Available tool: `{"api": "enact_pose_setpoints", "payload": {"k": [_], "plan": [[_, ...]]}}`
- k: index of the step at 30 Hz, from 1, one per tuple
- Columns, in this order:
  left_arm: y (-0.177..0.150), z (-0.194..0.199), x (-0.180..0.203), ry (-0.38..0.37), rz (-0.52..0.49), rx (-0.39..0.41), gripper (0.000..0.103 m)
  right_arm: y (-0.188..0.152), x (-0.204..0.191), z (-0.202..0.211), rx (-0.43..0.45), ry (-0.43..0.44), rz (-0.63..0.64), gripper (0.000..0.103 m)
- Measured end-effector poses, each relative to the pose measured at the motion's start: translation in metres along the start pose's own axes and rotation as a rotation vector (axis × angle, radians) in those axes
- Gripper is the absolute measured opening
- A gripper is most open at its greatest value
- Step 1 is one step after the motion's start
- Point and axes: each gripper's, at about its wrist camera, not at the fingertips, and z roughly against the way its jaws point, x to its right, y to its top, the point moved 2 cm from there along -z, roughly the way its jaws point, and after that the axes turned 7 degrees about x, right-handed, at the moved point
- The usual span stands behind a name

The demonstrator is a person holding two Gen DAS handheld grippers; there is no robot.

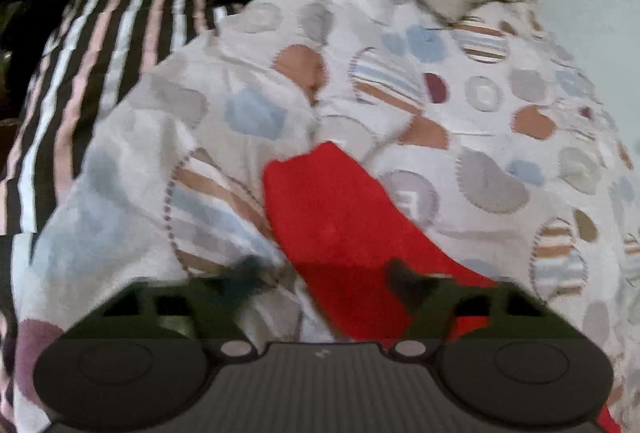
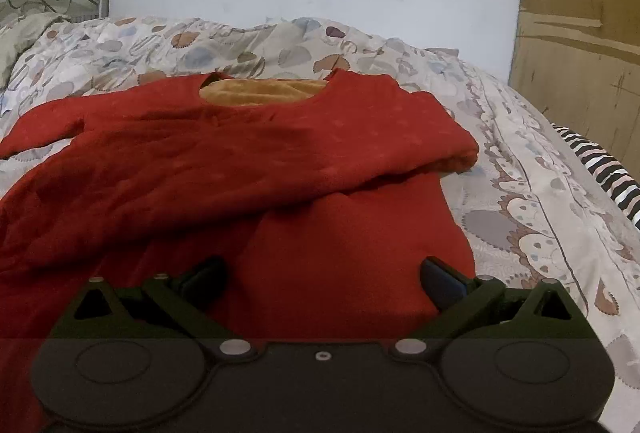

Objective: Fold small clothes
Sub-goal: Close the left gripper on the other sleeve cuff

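Red top (image 2: 256,161) partly hidden beneath both wide-spread, empty hand-held grippers (image 1: 324,277) (image 2: 322,273); left view blurred.

Red long-sleeved top (image 2: 224,153), small, with a tan/mustard fleecy lining visible through the round neck opening and at the folded edge on the right. Lies flat on the patterned bedcover, neckline pointing away from the right wrist camera, hem end nearest it. Right side of the garment is folded over across the body, making a diagonal ridge from lower left to the right edge, lining peeking out at the fold. Left sleeve sticks out to the left, lying flat on the cover. In the blurred left wrist view only a red strip of it (image 1: 332,209) shows, running diagonally, far end squared off.
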Motion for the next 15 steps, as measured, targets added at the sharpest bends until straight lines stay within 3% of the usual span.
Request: {"api": "enact_pose_setpoints", "payload": {"k": [1,4,7,9,14,15], "plan": [[0.001,-0.002,-0.002,0.005,0.013,-0.01,0.033,0.0,0.0,0.0,0.003,-0.003,0.002,0.103],[0.005,-0.002,-0.011,-0.003,0.074,-0.012,0.016,-0.001,-0.003,0.0,0.012,-0.015,0.009,0.103],[0.006,0.0,-0.016,-0.06,0.094,0.002,0.015,-0.002,-0.004,0.001,0.015,-0.018,0.011,0.103],[0.007,-0.002,-0.013,-0.106,0.041,0.002,0.017,-0.002,-0.004,0.002,0.014,-0.016,0.009,0.103],[0.002,-0.007,-0.012,-0.121,-0.001,0.004,0.017,-0.002,-0.004,0.002,0.014,-0.017,0.008,0.103],[0.002,-0.005,-0.012,-0.121,-0.002,0.007,0.012,-0.002,-0.004,0.002,0.015,-0.017,0.009,0.103]]}}
